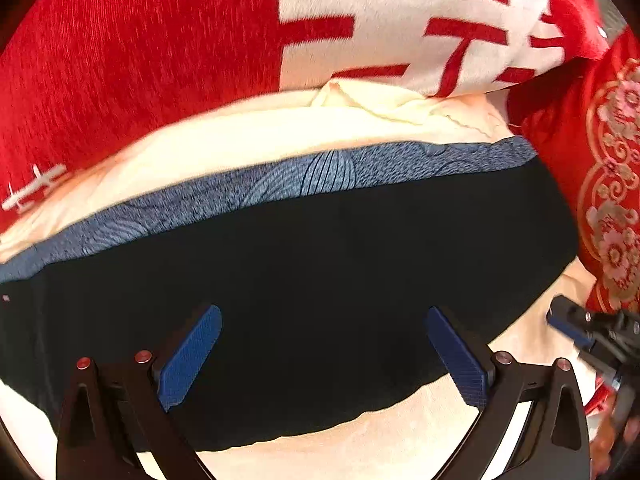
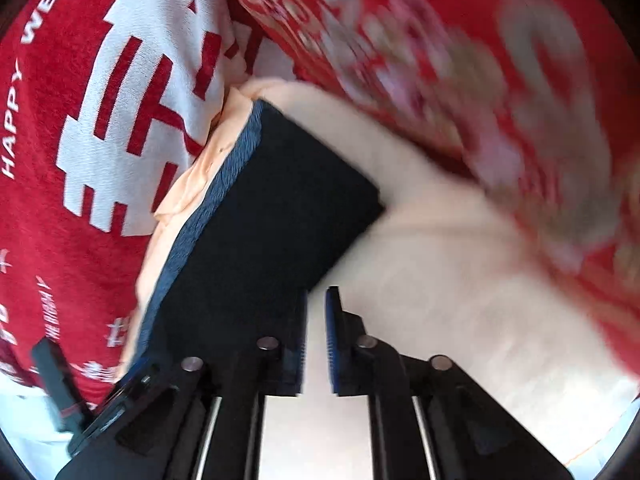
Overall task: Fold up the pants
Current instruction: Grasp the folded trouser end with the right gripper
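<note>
The pants point(image 1: 312, 272) are dark navy with a blue patterned band point(image 1: 280, 184) along the far edge, lying folded into a flat rectangle on a cream sheet point(image 1: 248, 140). My left gripper point(image 1: 324, 344) is open, its blue pads spread wide just above the pants' near part, holding nothing. In the right wrist view the pants point(image 2: 272, 216) lie ahead and to the left. My right gripper point(image 2: 316, 336) has its pads nearly closed with a narrow gap, nothing between them, over the cream sheet point(image 2: 440, 280) beside the pants' near corner. The right gripper also shows in the left wrist view point(image 1: 576, 328).
A red blanket with large white characters point(image 1: 140, 48) lies behind the pants, also in the right wrist view point(image 2: 100, 120). A red embroidered floral cloth point(image 1: 600, 168) lies to the right, blurred in the right wrist view point(image 2: 480, 80).
</note>
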{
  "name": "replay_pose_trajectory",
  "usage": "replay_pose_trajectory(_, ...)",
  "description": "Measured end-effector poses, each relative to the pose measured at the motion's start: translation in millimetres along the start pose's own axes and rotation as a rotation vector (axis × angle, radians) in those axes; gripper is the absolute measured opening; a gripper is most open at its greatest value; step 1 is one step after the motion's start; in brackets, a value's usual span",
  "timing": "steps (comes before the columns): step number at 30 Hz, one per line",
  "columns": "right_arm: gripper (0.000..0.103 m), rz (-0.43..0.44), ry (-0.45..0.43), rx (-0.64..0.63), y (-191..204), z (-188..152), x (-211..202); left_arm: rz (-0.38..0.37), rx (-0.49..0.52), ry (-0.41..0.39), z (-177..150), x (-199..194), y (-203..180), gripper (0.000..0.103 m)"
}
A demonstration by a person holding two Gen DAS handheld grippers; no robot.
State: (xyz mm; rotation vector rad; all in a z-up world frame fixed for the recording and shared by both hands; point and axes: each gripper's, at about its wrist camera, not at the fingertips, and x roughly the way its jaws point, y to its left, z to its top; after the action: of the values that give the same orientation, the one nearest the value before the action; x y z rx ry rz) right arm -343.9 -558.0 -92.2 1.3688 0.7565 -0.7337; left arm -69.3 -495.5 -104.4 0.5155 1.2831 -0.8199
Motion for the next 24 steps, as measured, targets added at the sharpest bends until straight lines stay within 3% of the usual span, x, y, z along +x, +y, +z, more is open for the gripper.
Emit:
replay_pose_trajectory(5, 0.024, 0.096, -0.020, 0.079, -11.0, -4.9, 7.4, 0.028, -0.047, 0.042, 1.3, 13.8, -1.8, 0.103)
replay_pose_trajectory(11, 0.025, 0.136, -0.030, 0.091, -10.5, -2.8, 17.2, 0.076, -0.032, 0.025, -5.0, 20.2, -6.0, 0.103)
replay_pose_trajectory(18, 0.025, 0.238, -0.121, 0.129, -16.0, 1.6, 27.4, 0.074, -0.015, -0.013, -12.1, 18.7, -5.8, 0.103)
replay_pose_trajectory(24, 0.027, 0.252, -0.190, 0.117, -5.8, 9.9, 33.6, 0.085, -0.002, -0.004, -9.3, 20.5, -9.6, 0.103)
